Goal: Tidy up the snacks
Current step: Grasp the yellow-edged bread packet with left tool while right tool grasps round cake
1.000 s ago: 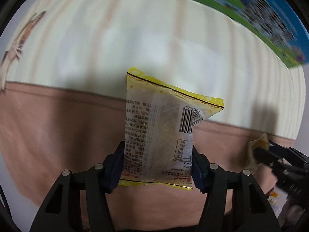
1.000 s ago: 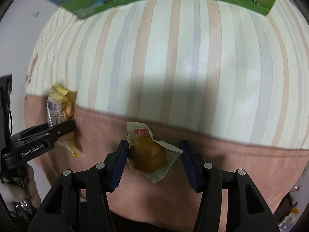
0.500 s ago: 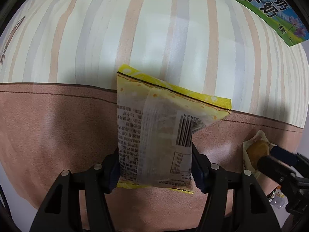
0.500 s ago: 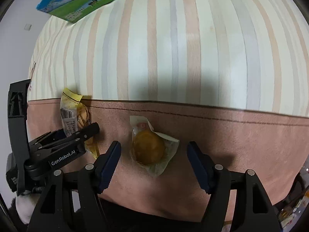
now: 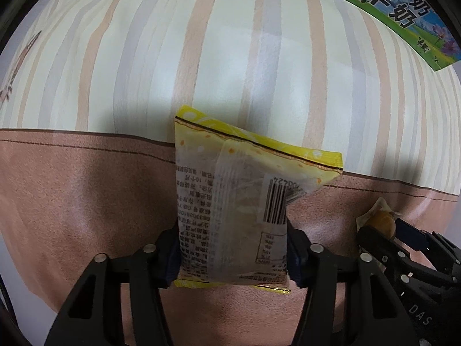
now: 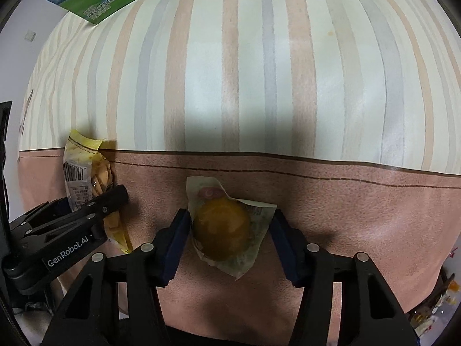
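Observation:
A yellow-edged clear snack packet (image 5: 230, 201) with a barcode stands between the pads of my left gripper (image 5: 232, 230), just over the brown band of the cloth. The jaws are closing and both pads press its sides. In the right wrist view, a round golden bun in a clear wrapper (image 6: 222, 230) lies on the brown band. My right gripper (image 6: 230, 219) is closing on it, one pad against the bun and the other against the wrapper's edge. Each view shows the other tool at its side: the right gripper (image 5: 383, 236) with the bun (image 5: 381, 222), and the left gripper (image 6: 112, 201) with the packet (image 6: 83, 178).
A cloth (image 6: 259, 86) with cream, peach and grey stripes covers the surface, and a brown band (image 6: 360, 216) runs along its near side. A green and blue milk carton (image 5: 403, 14) (image 6: 95, 3) lies at the far edge. Small colourful items (image 6: 449, 285) sit at the lower right.
The right jaws held the bun, spread wide around it half a second ago, and have closed onto it again, lower over the cloth. The left gripper kept the packet and shifted slightly.

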